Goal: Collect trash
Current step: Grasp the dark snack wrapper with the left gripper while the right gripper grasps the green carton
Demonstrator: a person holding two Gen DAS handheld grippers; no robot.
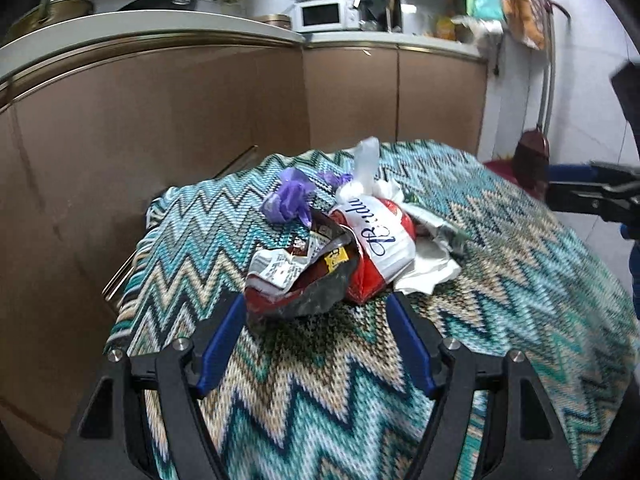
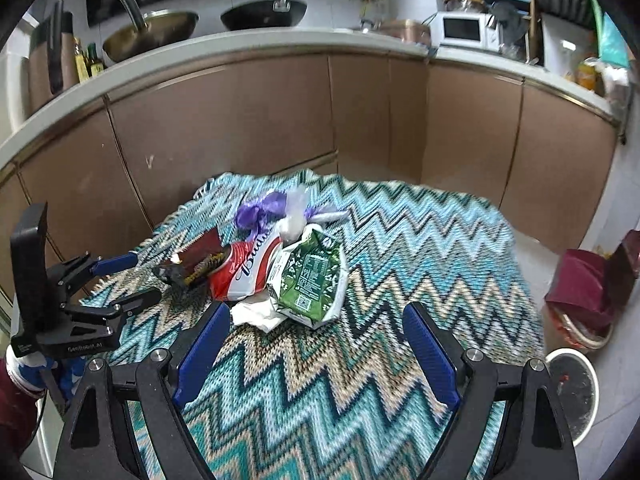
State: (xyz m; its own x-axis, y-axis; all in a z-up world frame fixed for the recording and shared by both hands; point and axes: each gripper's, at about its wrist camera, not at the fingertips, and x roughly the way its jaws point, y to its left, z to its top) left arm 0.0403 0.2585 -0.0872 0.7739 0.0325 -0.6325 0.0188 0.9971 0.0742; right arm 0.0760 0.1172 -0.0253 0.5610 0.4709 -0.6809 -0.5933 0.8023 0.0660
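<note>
Blue-padded fingers of the left gripper stand wide apart with nothing between them, tips just short of the trash pile at 12 o'clock on the zigzag cloth. At 9 o'clock in the right wrist view that gripper flanks the dark wrapper, while the right gripper, equally spread and empty, faces the green carton and can. Judging from this, each should push forward low and straddle one light item before closing, or loose wrappers will likely slide away.

Left gripper and right gripper, fingers wide apart, empty.
</note>
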